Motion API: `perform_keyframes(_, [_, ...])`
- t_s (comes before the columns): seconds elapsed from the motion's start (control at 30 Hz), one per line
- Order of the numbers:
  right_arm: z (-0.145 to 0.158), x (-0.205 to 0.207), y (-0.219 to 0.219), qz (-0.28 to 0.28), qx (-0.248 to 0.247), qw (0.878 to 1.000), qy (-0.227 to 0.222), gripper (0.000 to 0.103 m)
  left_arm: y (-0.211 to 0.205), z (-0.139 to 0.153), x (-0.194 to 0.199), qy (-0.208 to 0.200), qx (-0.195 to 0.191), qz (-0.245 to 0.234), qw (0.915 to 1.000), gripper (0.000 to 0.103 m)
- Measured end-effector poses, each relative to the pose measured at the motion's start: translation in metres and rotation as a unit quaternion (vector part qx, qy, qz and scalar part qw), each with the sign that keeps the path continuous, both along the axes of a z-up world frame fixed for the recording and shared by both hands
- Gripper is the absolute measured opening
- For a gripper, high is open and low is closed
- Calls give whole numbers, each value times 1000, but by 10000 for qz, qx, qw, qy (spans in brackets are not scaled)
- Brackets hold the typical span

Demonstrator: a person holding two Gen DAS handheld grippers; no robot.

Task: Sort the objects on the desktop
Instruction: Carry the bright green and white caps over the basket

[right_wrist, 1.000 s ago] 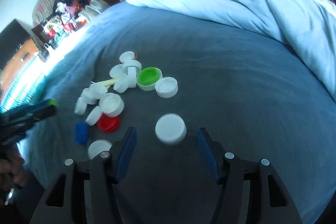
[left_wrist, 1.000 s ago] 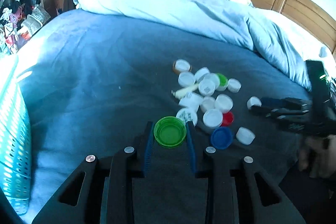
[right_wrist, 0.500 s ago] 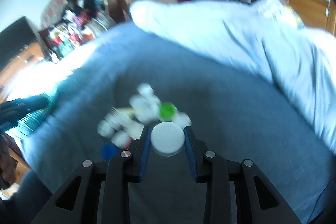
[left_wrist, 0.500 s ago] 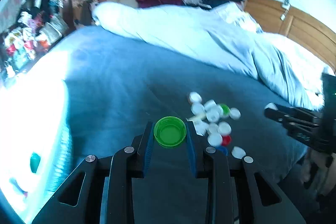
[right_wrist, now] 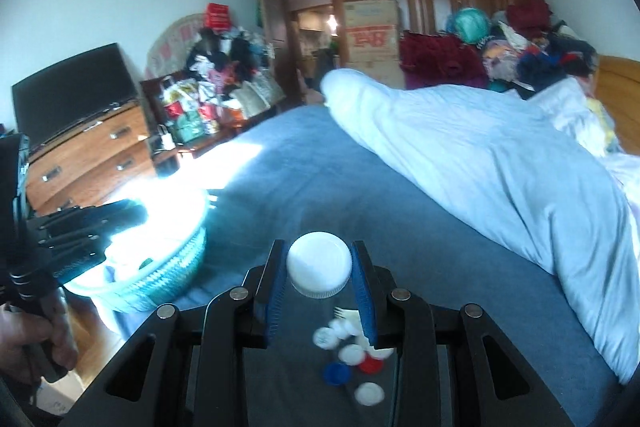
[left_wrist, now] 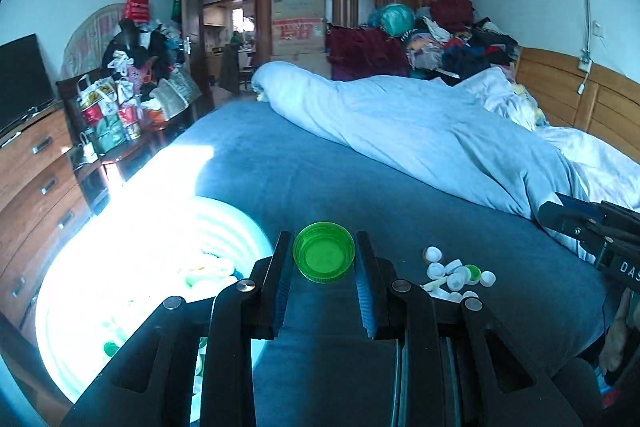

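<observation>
My left gripper (left_wrist: 324, 259) is shut on a green bottle cap (left_wrist: 323, 257), held in the air above the bed's front edge, just right of a sunlit teal basket (left_wrist: 240, 231). My right gripper (right_wrist: 319, 269) is shut on a white bottle cap (right_wrist: 319, 269), held above a pile of caps (right_wrist: 352, 351) on the blue bedspread. The pile also shows in the left wrist view (left_wrist: 454, 275), right of my left gripper. The right gripper shows at the right edge of the left wrist view (left_wrist: 592, 231). The left gripper shows at the left of the right wrist view (right_wrist: 80, 227), over the basket (right_wrist: 168, 275).
A rolled pale blue duvet (left_wrist: 420, 139) lies across the far side of the bed. A wooden dresser (left_wrist: 36, 175) with a television stands at the left. A wooden headboard (left_wrist: 580, 103) is at the right. Clutter and a wardrobe fill the back.
Both grippers have risen well above the bed, each with its cap. The right gripper closed on the white cap a second ago. The left gripper has swung left beside the basket.
</observation>
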State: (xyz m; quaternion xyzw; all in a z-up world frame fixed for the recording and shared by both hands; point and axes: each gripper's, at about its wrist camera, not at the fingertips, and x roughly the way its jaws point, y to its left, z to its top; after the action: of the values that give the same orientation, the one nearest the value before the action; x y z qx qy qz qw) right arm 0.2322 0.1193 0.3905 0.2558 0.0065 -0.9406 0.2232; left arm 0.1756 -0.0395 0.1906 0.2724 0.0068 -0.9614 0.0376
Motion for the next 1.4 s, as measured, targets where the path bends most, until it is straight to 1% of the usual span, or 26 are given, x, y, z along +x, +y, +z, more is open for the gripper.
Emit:
perform_keyframes(0.17, [6, 6, -24, 250, 12, 9997, 1, 34, -15, 2, 6, 26, 36, 192, 9998, 25])
perform_keyframes(0.27, [10, 6, -42, 438, 42, 9990, 16, 34, -26, 5, 11, 69, -5, 395, 9992, 25])
perform_keyframes(0.43, [15, 7, -69, 747, 1, 9972, 34, 35, -51, 4, 14, 61, 50, 701, 9975, 25])
perform_keyframes(0.63, [23, 1, -109, 1057, -28, 9944, 63, 35, -74, -3, 16, -60, 143, 934, 9955, 25])
perform_keyframes(0.87, [25, -9, -151, 1381, -33, 9904, -76, 35, -94, -8, 16, -250, 230, 1052, 9939, 25])
perform_keyframes(1.03, [24, -19, -178, 1603, 102, 9869, -170, 35, -111, -9, 7, -498, 213, 1053, 9930, 25])
perform_keyframes(1.1, [24, -25, -189, 1704, 138, 9850, -226, 35, -115, -11, 3, -592, 119, 1045, 9927, 25])
perform_keyframes(1.13, [24, -28, -194, 1756, 144, 9840, -259, 35, -118, -15, -2, -724, 76, 1013, 9922, 25])
perform_keyframes(1.23, [24, -42, -213, 1953, 176, 9795, -467, 35, -131, -25, -12, -962, 79, 1007, 9902, 25])
perform_keyframes(1.33, [20, -56, -232, 2094, 249, 9751, -694, 35, -148, -36, -21, -1289, 212, 1003, 9864, 25])
perform_keyframes(1.4, [17, -67, -245, 2193, 339, 9711, -875, 35, -160, -37, -23, -1357, 239, 1015, 9853, 25])
